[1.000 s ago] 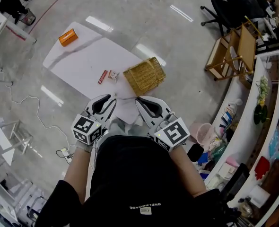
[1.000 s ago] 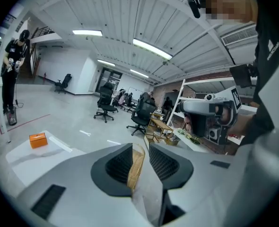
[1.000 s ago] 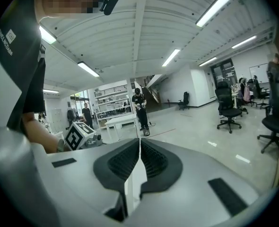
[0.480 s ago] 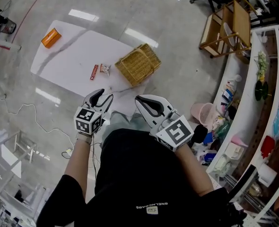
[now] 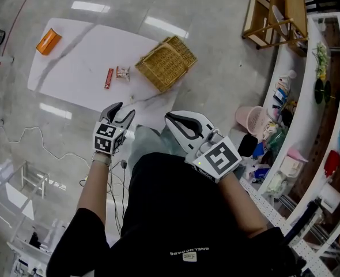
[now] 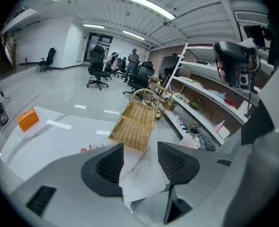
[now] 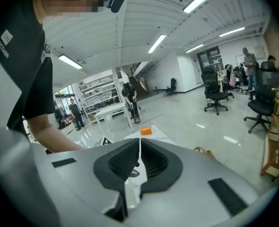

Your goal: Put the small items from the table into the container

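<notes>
On the white table point(image 5: 78, 62) lie a red stick-shaped packet point(image 5: 109, 78) and a small pale packet point(image 5: 123, 72), just left of a wicker basket point(image 5: 166, 62) that overhangs the table's right corner. Both grippers hang short of the table, close to the person's body. My left gripper point(image 5: 119, 113) is open, its jaws opening, with nothing between them. In the left gripper view this gripper point(image 6: 142, 160) faces the basket point(image 6: 135, 122). My right gripper point(image 5: 176, 121) is shut and empty, and in its own view the pads point(image 7: 130, 162) meet.
An orange box point(image 5: 48, 41) sits at the table's far left corner. A wooden chair point(image 5: 276, 10) stands at the upper right. A pink bin point(image 5: 248, 120) and cluttered shelves point(image 5: 308, 114) run along the right. Cables point(image 5: 20, 137) lie on the shiny floor.
Both grippers have sunk, the left one much more, and it has tipped downward. The left jaws have spread wider. The right jaws stay closed.
</notes>
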`<state>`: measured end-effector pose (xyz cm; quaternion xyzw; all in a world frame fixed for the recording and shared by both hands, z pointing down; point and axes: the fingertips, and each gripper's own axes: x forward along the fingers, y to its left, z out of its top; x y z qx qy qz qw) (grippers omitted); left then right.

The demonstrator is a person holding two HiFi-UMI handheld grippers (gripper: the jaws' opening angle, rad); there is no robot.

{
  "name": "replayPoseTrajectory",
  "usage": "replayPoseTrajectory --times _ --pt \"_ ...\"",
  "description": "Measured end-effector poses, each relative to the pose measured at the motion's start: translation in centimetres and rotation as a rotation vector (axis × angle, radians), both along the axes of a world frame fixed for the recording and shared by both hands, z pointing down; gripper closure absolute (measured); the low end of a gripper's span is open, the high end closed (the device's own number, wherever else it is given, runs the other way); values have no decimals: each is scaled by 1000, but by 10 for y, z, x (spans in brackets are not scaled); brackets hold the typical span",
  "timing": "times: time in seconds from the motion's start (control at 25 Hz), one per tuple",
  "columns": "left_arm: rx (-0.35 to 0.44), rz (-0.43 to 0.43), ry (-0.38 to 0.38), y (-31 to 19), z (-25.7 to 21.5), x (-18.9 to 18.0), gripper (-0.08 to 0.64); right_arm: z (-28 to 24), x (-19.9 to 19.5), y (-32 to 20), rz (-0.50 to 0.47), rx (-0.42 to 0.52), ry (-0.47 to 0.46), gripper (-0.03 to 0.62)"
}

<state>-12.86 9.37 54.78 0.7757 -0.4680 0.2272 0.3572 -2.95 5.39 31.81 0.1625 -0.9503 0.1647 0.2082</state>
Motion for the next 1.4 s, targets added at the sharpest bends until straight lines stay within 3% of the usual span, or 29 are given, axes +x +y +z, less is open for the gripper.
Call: replayPoseTrajectory --times 0.24,0.8,1.4 --pt "-47 55 -30 5 42 -2 348 10 -5 7 6 -34 -22 592" --pt "-170 150 -102 -2 138 -5 311 51 -2 4 55 -105 26 592" --pt "-310 141 -127 -8 236 -3 307 93 6 17 71 -193 91 592"
